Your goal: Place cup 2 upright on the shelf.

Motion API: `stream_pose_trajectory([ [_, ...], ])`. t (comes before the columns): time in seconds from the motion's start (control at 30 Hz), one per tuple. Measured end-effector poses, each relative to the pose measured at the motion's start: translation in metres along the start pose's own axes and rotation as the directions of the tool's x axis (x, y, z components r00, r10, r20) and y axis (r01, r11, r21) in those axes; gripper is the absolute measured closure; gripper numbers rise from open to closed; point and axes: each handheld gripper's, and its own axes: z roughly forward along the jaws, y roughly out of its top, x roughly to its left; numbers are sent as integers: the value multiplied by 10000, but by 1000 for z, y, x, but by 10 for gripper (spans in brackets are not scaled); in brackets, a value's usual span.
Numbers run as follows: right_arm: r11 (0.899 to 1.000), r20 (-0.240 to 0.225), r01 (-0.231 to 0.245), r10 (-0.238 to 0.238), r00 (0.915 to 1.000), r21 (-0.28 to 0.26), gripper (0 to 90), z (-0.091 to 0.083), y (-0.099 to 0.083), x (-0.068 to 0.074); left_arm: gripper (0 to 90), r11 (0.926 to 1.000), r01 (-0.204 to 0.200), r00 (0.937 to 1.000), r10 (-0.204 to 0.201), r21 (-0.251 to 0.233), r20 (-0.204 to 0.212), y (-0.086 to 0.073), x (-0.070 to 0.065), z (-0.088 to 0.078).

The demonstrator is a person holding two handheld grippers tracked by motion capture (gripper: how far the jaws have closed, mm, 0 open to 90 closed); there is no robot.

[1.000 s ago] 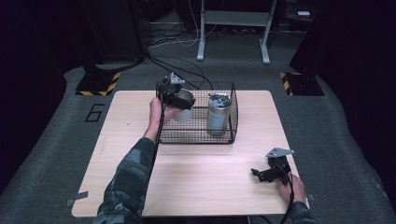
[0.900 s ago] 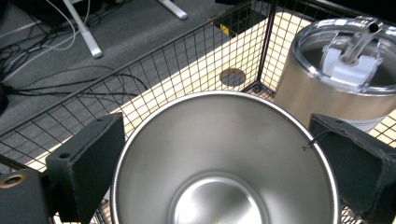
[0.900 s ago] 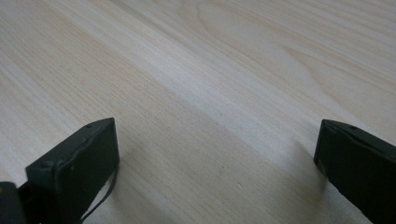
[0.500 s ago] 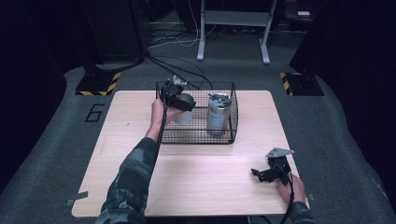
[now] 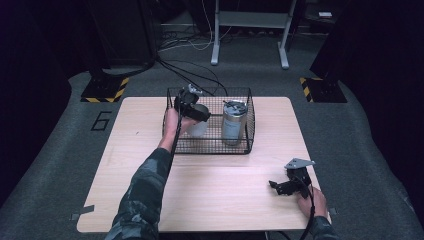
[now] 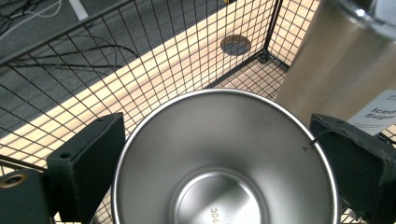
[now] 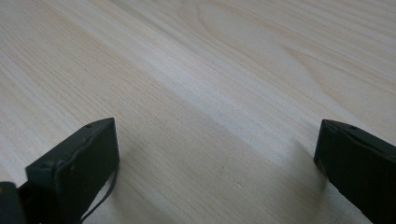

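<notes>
Steel cup (image 6: pixel 224 158) is being gripped between the left gripper (image 5: pixel 192 107) jaws inside the wire basket (image 5: pixel 247 125), beside a lidded tumbler (image 5: pixel 233 121). Right gripper (image 5: pixel 280 186) is being rested on the table (image 5: pixel 220 190), jaws spread, empty.

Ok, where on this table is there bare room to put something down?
The tabletop is bare in front of the wire basket, between the sleeve and the right tongs, and on strips either side of the basket. Inside it's crowded: the steel cup between the left tongs, beside the lidded tumbler.
</notes>
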Motion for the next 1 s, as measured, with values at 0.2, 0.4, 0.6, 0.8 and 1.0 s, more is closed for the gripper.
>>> stream_pose_trajectory([
  [0.2, 10000, 0, 2, -2, 10000, 3, 0, 0, 0, 0, 63, 9997, 54, 10000, -54, 223, 3, -4, 1, 8],
  [0.4, 10000, -2, 11, -11, 10000, 5, 0, 0, 0, 0, 63, 9992, 1, 10000, -1, 394, 6, -6, -1, 14],
  [0.6, 10000, -2, 6, -6, 10000, 2, 0, 0, 0, 0, 63, 9977, -192, 9996, 179, 653, 210, -6, -4, 19],
  [0.8, 10000, -2, 5, -5, 10000, 6, 0, 0, 0, 0, 63, 9953, -138, 9994, 108, 954, 325, -8, -5, 25],
  [1.0, 10000, -1, 6, -6, 10000, 5, 0, 0, 0, 0, 62, 9930, -170, 9990, 120, 1168, 434, -9, -5, 28],
])
